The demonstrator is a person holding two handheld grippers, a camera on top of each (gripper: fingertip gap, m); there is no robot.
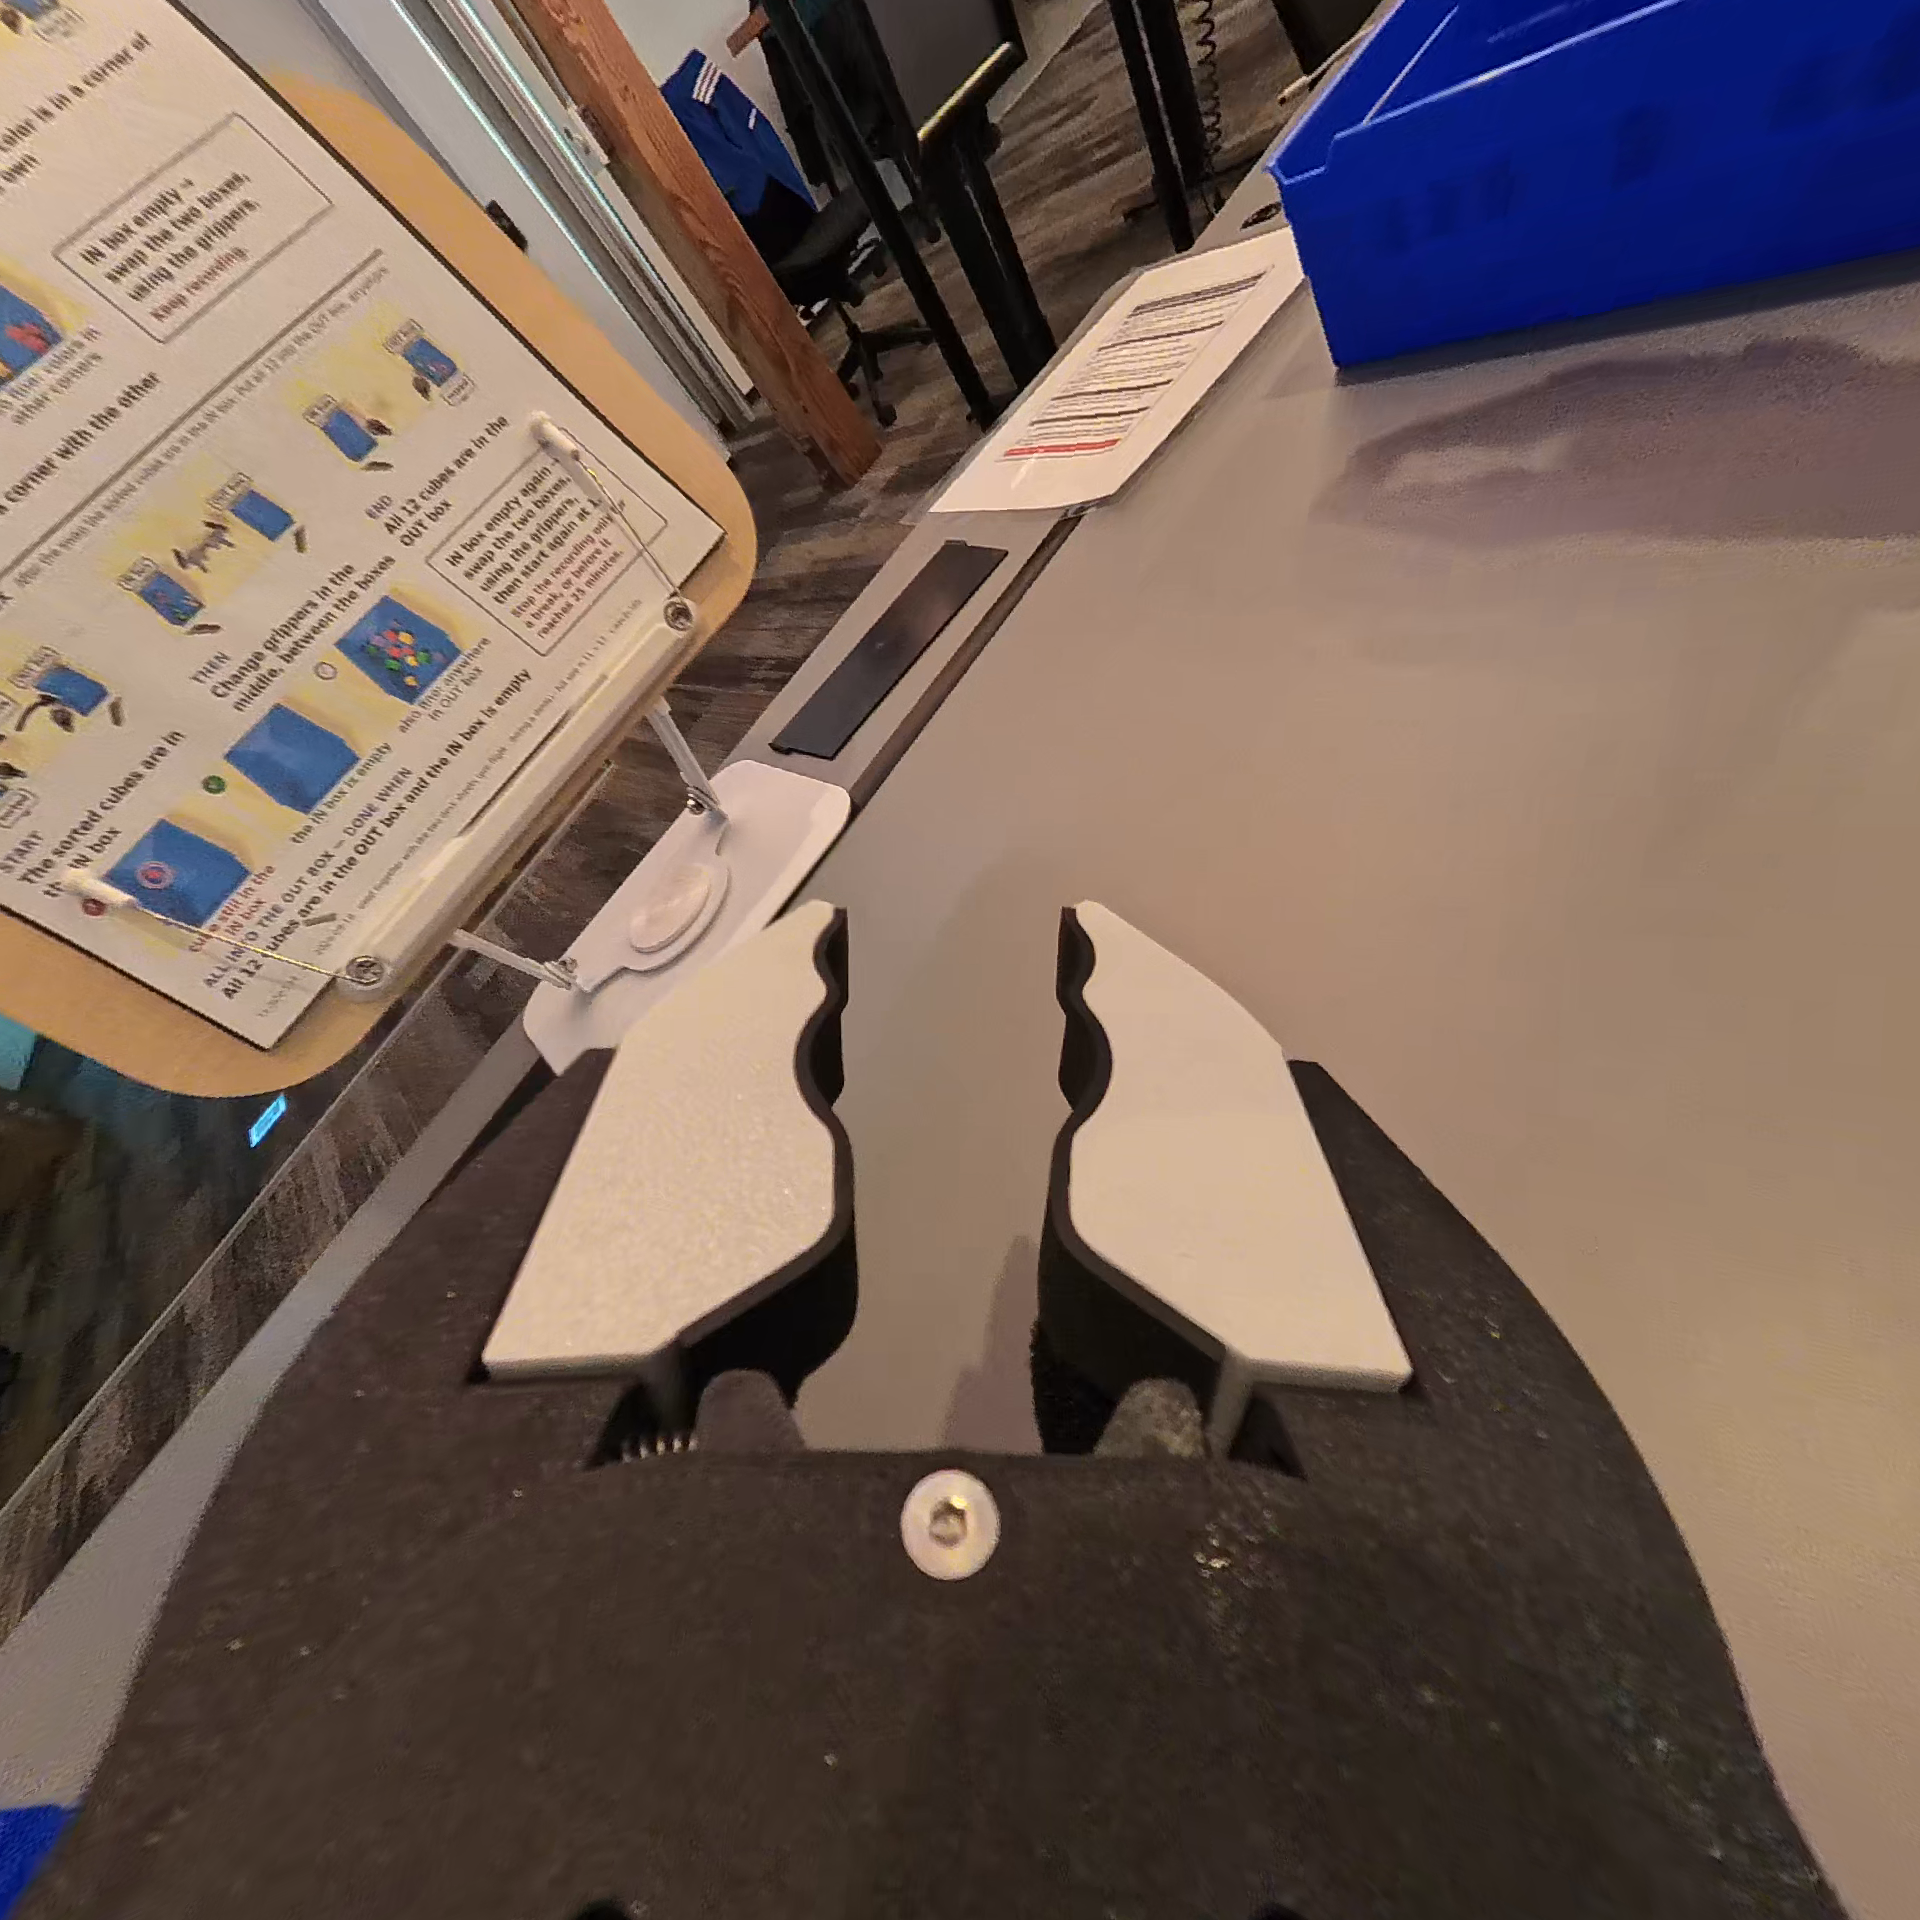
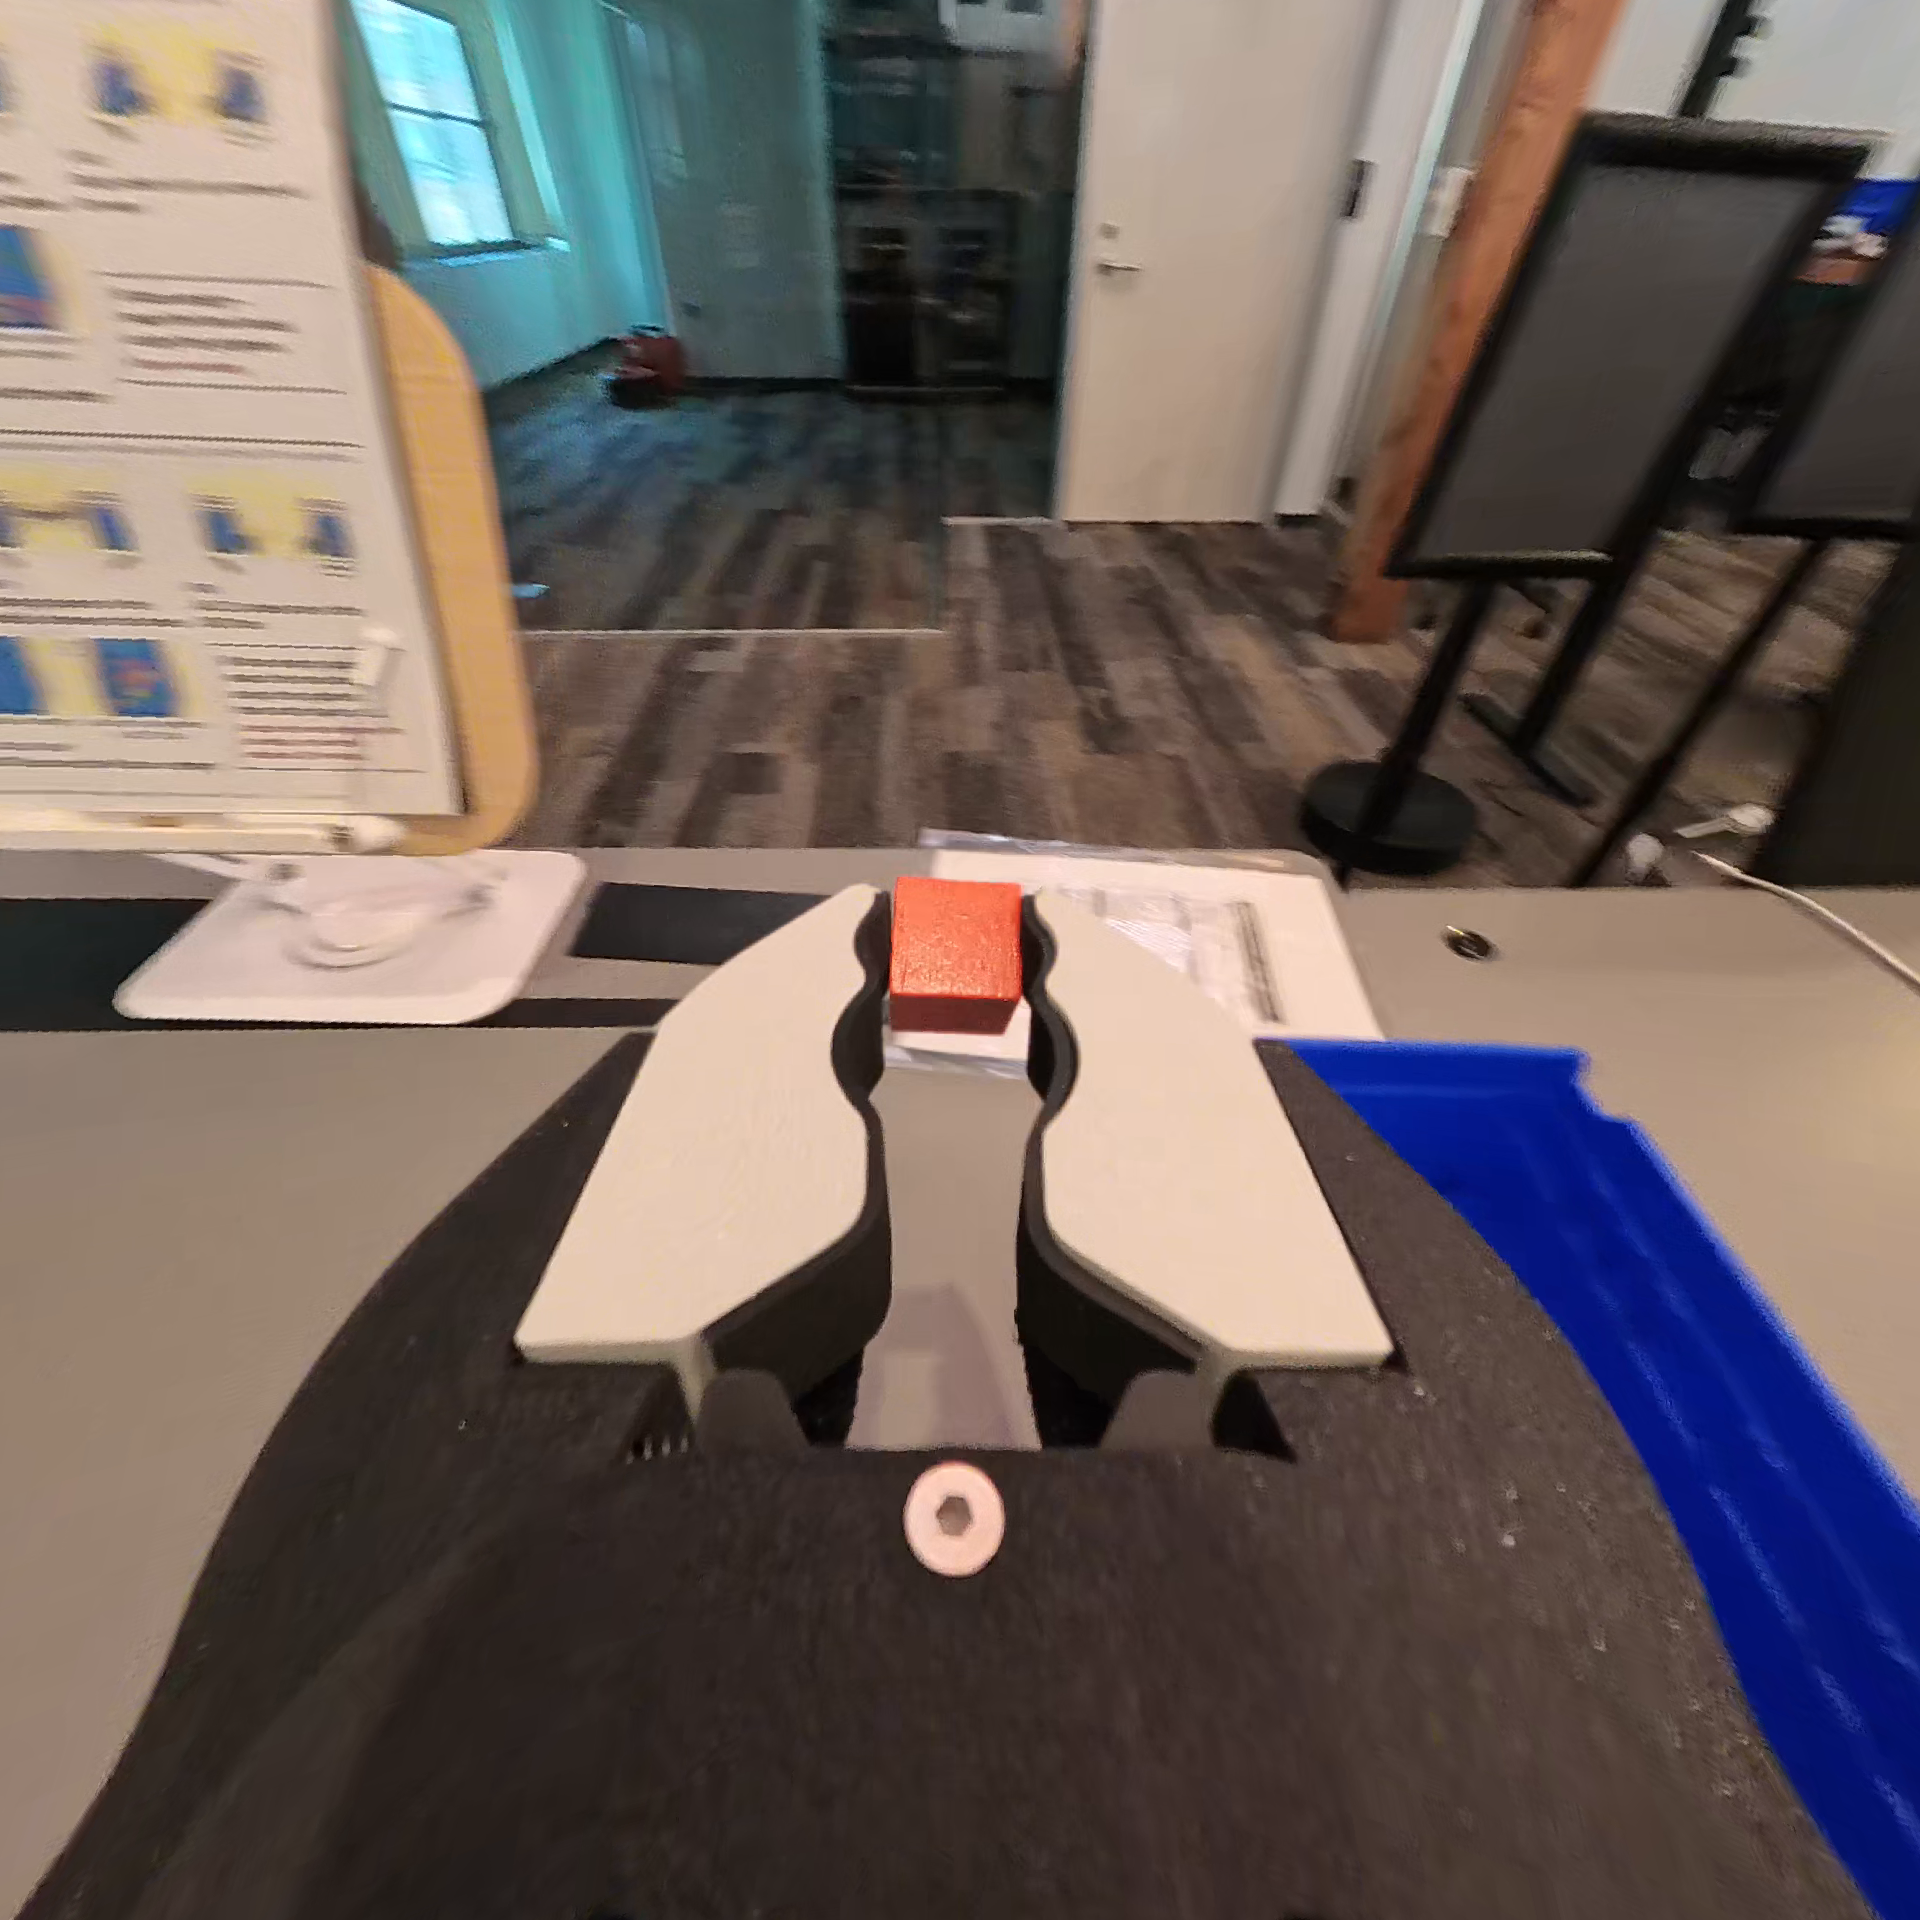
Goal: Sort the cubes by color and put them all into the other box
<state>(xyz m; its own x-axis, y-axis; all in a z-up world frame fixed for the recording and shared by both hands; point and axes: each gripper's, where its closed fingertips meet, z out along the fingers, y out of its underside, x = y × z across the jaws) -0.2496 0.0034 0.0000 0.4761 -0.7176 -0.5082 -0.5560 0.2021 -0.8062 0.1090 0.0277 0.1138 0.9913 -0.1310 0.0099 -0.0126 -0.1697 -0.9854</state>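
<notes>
My right gripper (image 2: 956, 961) is shut on an orange-red cube (image 2: 954, 956), held between the fingertips above the grey table. A blue box (image 2: 1621, 1247) lies just to its right, its rim running along the gripper's side. My left gripper (image 1: 951, 935) is open and empty, low over the bare grey table (image 1: 1455, 831). A blue box (image 1: 1621, 177) stands at the far right of the left wrist view, well away from the left gripper. No other cubes show in either view.
An instruction board on a white stand (image 1: 686, 894) stands at the table's far edge, left of both grippers; it also shows in the right wrist view (image 2: 353, 935). A printed sheet (image 1: 1132, 374) lies by the far edge. Beyond the edge are floor, a wooden post and black sign stands (image 2: 1621, 364).
</notes>
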